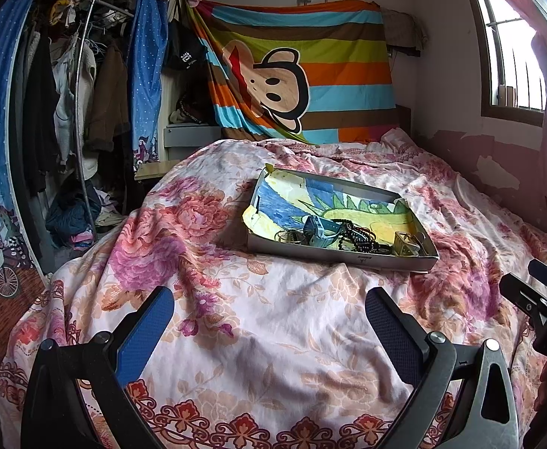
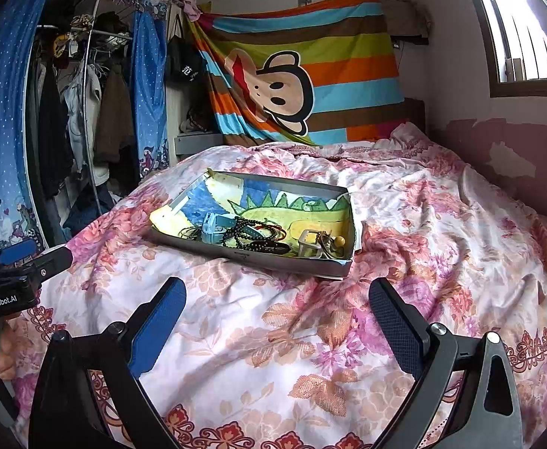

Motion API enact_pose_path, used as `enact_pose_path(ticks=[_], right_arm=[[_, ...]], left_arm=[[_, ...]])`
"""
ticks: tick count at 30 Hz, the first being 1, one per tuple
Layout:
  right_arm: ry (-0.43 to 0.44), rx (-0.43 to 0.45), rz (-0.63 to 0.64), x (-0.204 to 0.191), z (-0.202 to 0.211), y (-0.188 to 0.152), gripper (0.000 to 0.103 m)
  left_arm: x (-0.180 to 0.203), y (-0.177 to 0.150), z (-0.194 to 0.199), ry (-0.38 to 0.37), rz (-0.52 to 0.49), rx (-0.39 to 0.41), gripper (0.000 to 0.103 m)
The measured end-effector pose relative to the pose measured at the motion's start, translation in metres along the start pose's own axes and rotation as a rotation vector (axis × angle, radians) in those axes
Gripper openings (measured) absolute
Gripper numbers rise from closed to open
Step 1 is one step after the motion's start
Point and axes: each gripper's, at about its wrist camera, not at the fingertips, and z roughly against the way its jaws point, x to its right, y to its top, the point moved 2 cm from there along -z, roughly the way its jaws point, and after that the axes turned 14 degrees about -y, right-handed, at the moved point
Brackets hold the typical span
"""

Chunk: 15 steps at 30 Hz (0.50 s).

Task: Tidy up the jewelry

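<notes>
Jewelry [image 2: 253, 234] fills tray [image 2: 251, 258]; left gripper [image 2: 19, 262] reads "GenRobot.AI", perhaps open.

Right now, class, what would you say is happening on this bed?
A person holds a two-finger gripper in each hand above a floral bedspread. The left gripper and right gripper are both open and hold nothing. Ahead lies a shallow box lined with a crayon drawing, with jewelry piled along its near side: a blue watch, dark bead strings and a small square case. Nothing has been picked up yet; sorting looks about to begin.
</notes>
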Motion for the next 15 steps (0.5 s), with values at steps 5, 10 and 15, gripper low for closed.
enact_pose_path(ticks=[5,10,15], right_arm=[[0.000,0.000,0.000,0.0000,0.0000,0.0011,0.096],[0.000,0.000,0.000,-0.0001,0.0001,0.0012,0.096],[0.000,-0.002,0.001,-0.0003,0.0002,0.0005,0.096]], left_arm=[[0.0001,0.0001,0.0000,0.001,0.000,0.001,0.103],[0.0002,0.0005,0.0004,0.000,0.001,0.000,0.103],[0.0002,-0.0015,-0.0001,-0.005,-0.002,0.000,0.103]])
